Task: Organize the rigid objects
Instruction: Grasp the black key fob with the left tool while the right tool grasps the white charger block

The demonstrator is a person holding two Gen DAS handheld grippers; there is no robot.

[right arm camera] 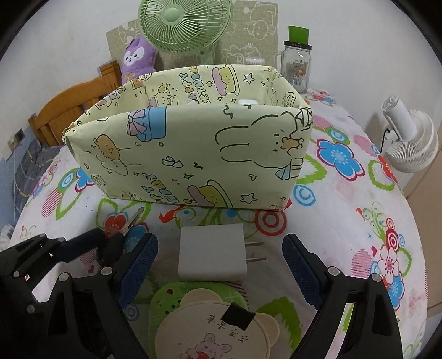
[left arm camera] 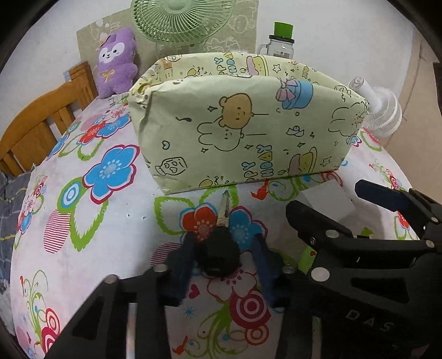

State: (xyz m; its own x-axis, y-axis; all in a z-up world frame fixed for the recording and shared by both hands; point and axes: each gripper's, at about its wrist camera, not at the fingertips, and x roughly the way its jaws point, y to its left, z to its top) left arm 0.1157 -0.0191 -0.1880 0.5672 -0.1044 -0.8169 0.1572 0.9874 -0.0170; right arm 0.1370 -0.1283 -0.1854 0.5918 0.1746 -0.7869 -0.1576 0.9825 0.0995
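Left wrist view
Left gripper (left arm camera: 221, 256): low centre of the frame, angled down at the table (left arm camera: 116, 221); clenched on the key's black head, a blue pad at either side.
Key (left arm camera: 219, 248): on the cloth just before the box, blade towards the box's bottom edge.
Box (left arm camera: 243, 129): fills the middle of the frame; its inside is hidden from here.
Right gripper (left arm camera: 348, 201): lower right, jaws apart.
Charger (left arm camera: 328, 201): white, mostly hidden behind the right gripper's near finger.
Cut off: the fan (left arm camera: 179, 22) at the top edge.

Right wrist view
Right gripper (right arm camera: 219, 259): bottom of the frame, tilted down, released; blue pads stand wide on both sides of the charger, clear of it.
Charger (right arm camera: 211, 252): centre, flat on the cloth, prongs to the right, near the box.
Left gripper (right arm camera: 110, 248): lower left, closed on the key (right arm camera: 129, 223); the key's head is largely covered.
Box (right arm camera: 190, 154): open top; something white shows inside, too little to name.
Card (right arm camera: 218, 328): bear-shaped, bottom centre, cut off by the frame.
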